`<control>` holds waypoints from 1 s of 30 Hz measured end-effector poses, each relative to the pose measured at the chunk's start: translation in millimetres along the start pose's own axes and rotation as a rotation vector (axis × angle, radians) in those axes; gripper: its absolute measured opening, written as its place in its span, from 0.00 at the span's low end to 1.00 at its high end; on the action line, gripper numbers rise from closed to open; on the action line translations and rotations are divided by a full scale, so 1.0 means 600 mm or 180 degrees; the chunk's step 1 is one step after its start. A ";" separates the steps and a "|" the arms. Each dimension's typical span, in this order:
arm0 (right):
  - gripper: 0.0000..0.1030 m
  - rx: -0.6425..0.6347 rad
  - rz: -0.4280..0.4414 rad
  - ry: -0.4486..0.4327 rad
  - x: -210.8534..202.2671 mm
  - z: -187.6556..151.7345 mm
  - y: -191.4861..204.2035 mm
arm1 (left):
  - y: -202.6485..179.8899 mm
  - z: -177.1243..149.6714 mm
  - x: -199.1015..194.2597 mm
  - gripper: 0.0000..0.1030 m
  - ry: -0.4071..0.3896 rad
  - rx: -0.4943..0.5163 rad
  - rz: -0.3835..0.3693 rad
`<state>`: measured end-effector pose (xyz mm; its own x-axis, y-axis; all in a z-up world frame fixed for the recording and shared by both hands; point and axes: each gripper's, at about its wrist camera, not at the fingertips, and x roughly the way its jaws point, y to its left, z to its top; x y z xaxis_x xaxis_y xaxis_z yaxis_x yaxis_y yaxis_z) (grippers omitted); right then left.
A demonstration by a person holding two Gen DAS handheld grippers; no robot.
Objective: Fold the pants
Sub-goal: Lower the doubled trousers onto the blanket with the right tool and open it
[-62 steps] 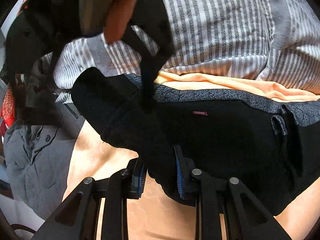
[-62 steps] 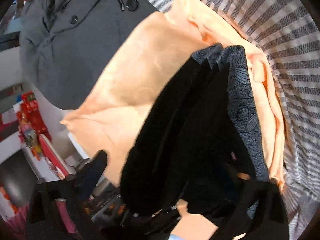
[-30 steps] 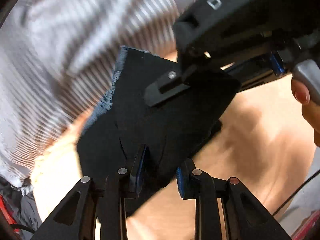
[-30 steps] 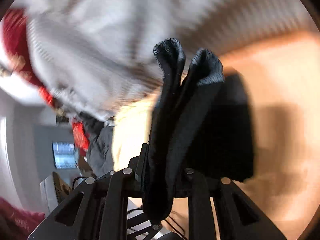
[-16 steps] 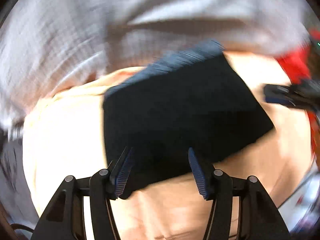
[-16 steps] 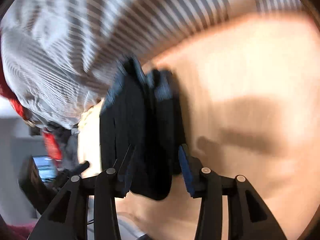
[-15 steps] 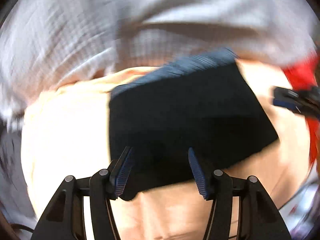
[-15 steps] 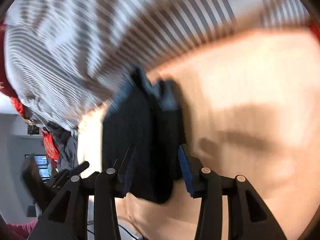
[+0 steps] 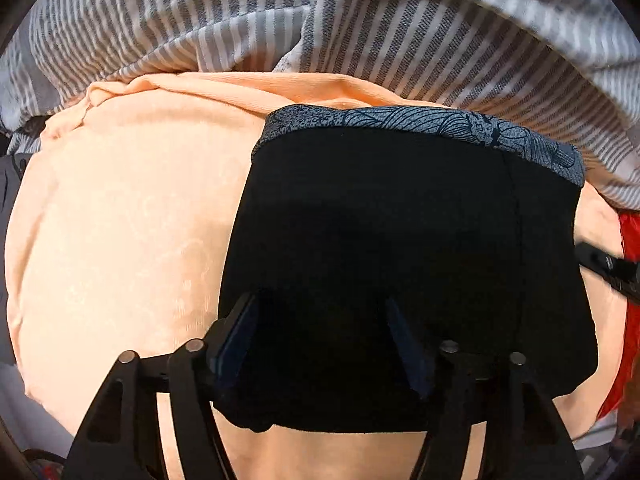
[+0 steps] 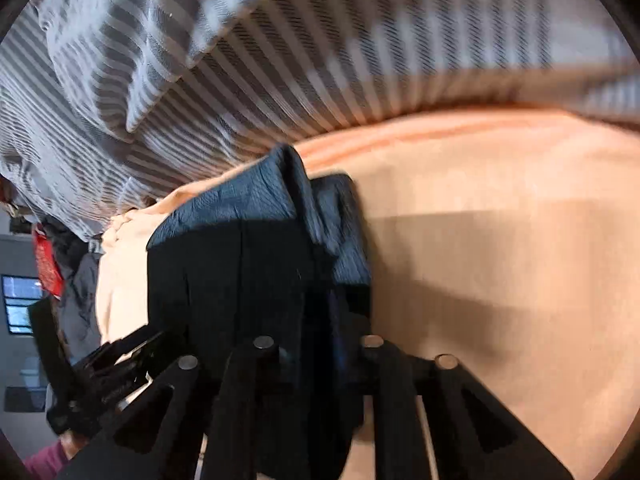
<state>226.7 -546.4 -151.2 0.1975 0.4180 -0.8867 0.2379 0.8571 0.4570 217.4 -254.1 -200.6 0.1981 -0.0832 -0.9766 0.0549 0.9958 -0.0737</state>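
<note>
The black pants (image 9: pixel 400 208), folded into a squarish stack with a grey patterned waistband (image 9: pixel 420 124) at the far edge, lie on an orange cloth (image 9: pixel 120 240). My left gripper (image 9: pixel 320 304) hangs over the stack's near edge. Its jaws are opening and stand wide apart, with the cloth below them and not pinched. In the right wrist view the pants (image 10: pixel 224 264) show their layered side edge. My right gripper (image 10: pixel 320 320) is closing there, with black cloth pinched between its fingers. The right gripper's tip (image 9: pixel 608 272) pokes in at the stack's right side.
Grey and white striped bedding (image 9: pixel 360 20) rises behind the orange cloth (image 10: pixel 500 240). Something red (image 9: pixel 630 240) lies at the right edge. A grey jacket (image 10: pixel 80 300) sits far left. The left gripper (image 10: pixel 120 356) and a pink sleeve (image 10: pixel 44 460) show at the lower left.
The left gripper let go of the pants and opened wide as it swung round. The pants now lie flat. The right gripper opened, then closed again on the side edge.
</note>
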 end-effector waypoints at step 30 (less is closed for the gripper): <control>0.87 -0.0217 -0.0494 -0.0214 -0.094 -0.164 0.080 | -0.003 -0.069 -0.101 0.82 -0.0126 0.0209 0.0164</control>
<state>133.6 -499.1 -86.3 0.2271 0.2599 -0.9386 0.2058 0.9292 0.3071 165.0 -248.9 -149.5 0.2408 -0.0347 -0.9699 0.1075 0.9942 -0.0089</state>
